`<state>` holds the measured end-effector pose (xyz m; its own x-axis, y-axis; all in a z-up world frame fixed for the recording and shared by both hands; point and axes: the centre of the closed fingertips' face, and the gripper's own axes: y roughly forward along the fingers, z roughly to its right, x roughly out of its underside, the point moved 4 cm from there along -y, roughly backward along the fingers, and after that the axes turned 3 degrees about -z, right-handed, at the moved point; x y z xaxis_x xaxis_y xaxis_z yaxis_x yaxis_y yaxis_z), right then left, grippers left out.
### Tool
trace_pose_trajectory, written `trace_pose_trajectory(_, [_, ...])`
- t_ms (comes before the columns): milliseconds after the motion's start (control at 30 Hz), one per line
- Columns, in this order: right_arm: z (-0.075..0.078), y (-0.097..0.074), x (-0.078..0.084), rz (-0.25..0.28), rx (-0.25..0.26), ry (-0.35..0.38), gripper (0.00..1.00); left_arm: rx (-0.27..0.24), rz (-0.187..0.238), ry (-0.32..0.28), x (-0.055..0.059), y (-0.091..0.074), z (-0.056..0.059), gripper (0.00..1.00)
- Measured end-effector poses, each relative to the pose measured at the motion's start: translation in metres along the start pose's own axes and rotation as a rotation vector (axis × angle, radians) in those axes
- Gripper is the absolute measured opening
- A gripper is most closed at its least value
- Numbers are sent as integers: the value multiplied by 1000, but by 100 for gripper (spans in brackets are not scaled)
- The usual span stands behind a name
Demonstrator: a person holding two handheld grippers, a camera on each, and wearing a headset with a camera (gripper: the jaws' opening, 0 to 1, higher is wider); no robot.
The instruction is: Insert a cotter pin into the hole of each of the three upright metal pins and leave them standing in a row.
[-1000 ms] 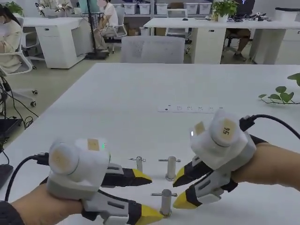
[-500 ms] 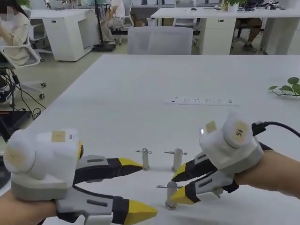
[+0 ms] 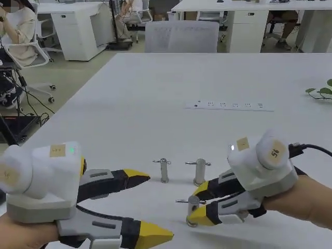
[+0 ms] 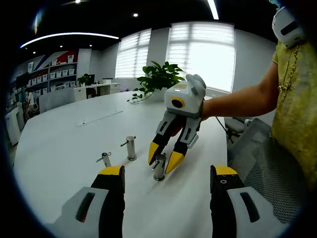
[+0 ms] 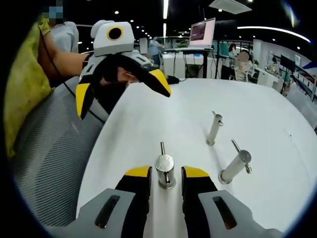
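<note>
My left gripper point(image 3: 158, 207) is nearest me, to the left of the front pin point(image 5: 165, 166) and clear of it. Its fingers are spread wide with only bare bench point(image 3: 155, 104) between them. My right gripper point(image 3: 197, 205) reaches in from the right of the front pin, with one yellow-tipped finger close on each side of it. I cannot tell whether they actually press on the metal. The front pin stands upright on the bench with a cotter pin point(image 3: 181, 201) running crosswise through its top. Just behind the front pin two more pins stand side by side, the thin pin point(image 3: 164, 170) to the left and the thick pin point(image 3: 199, 171) to the right. Each has a crosspiece near its head. Well beyond the front pin a white power strip point(image 3: 228, 105) lies flat. A grey chair point(image 3: 181, 36) sits at the bench's far edge.
</note>
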<state>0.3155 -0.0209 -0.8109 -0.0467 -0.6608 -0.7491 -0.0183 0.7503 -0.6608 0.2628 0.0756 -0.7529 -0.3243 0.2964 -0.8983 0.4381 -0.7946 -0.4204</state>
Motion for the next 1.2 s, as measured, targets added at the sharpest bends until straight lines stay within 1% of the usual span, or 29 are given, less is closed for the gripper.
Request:
trace_pose_trajectory(67, [0,1,0,1,-1,1,25,-13,-4,-6,2,0,-2,74])
trace_pose_trajectory(167, [0,2,1,3,-2,0,25,-25,-11,-13,4,-2,-3,76])
trace_pose_trajectory(200, [0,3,1,7,-1,0,25,-43,-12,-19,5,-3,-5,78])
trace_pose_trajectory(233, [0,3,0,10,-2,2,25,-40,-10,-24,5,-4,-5,78])
trace_pose_trajectory(300, [1,4,-1,17,1,1,24,-55,-11,-28,7,-7,-7,78])
trace_pose_trajectory(367, [1,5,-3,24,-2,4,24,-59,-14,-36,9,-10,-8,79])
trace_pose_trajectory(500, [0,7,-3,22,-5,-4,23,-83,-16,-48,12,-13,-10,81])
trace_pose_trajectory(767, [0,8,-3,23,-7,-14,19,-95,-22,-68,20,-17,-8,82])
trace_pose_trajectory(900, [-1,9,-4,25,-12,-18,18,-102,-16,-83,21,-19,-8,82])
trace_pose_trajectory(1200, [0,9,-6,23,-6,-54,14,-107,-17,-89,22,-21,-8,81])
